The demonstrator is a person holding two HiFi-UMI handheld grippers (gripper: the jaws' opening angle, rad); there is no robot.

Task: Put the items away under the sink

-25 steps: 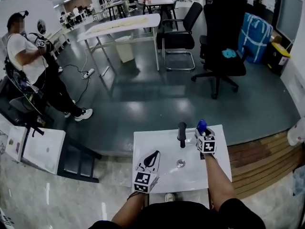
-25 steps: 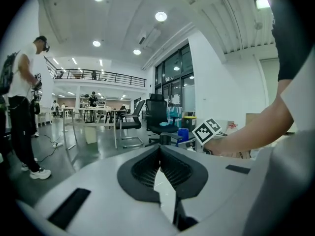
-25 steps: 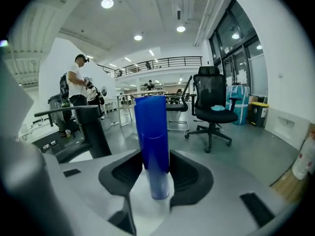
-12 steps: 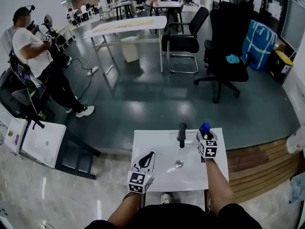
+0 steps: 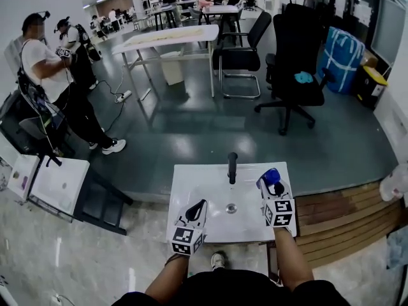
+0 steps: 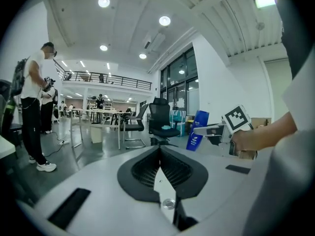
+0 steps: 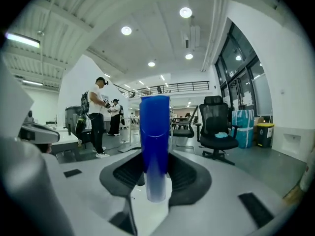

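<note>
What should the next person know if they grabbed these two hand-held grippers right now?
Left gripper: fingers shut and empty, over the near edge of the sink.
Right gripper: fingers have just been closing and are shut on the blue bottle, held above the sink's right side.
Done: the bottle is picked up.
Left to do: put it away under the sink. That space is not in view from here.

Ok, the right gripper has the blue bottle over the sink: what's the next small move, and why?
Probably swing the blue bottle off the sink's near edge and lower it toward the space beneath. The right gripper's jaws are clamped on it above the white top; the underside isn't in view yet.
</note>
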